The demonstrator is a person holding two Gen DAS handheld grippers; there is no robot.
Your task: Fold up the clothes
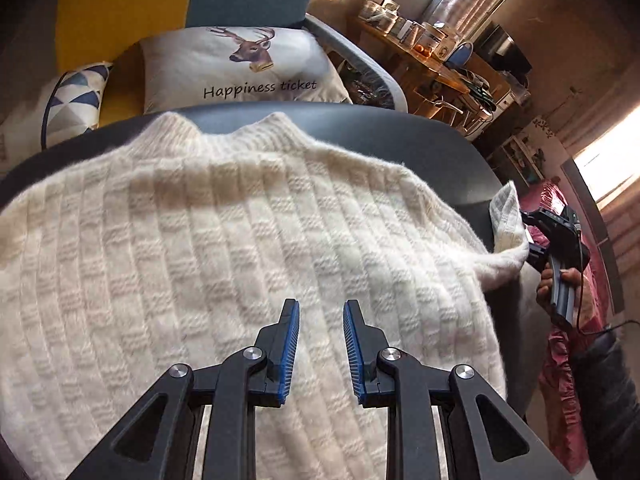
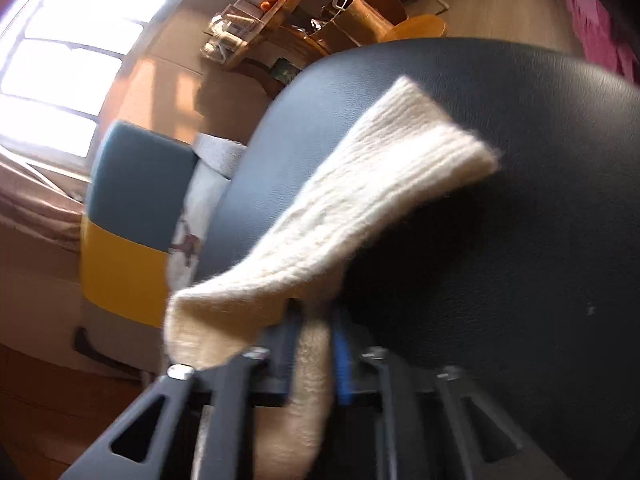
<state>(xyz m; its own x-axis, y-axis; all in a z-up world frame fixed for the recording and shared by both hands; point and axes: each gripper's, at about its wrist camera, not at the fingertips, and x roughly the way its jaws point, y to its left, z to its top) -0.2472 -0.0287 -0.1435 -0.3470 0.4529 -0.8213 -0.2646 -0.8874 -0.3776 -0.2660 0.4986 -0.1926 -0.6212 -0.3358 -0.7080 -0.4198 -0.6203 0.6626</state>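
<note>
The sweater (image 1: 224,248), a cream ribbed knit, lies spread flat on a dark round bench (image 1: 380,132), collar toward the far edge and body covering most of the surface.

Left gripper (image 1: 321,308): positioned above the lower middle of the sweater. Its fingers (image 1: 289,344) are spread apart with a gap between the blue pads; nothing is held.

Right gripper (image 2: 316,316): its fingers (image 2: 342,356) are clamped on the sleeve (image 2: 360,196). In the right wrist view the knit passes between the pads, and the cuff end extends forward over the bench (image 2: 520,240). This view is blurred. In the left wrist view the same gripper (image 1: 534,246) sits at the right edge of the bench, held by a hand (image 1: 560,284), with the sleeve (image 1: 508,224) lifted off the surface.

Beyond the bench stands a sofa with a deer-print pillow (image 1: 240,68) and a triangle-pattern pillow (image 1: 76,100).
</note>
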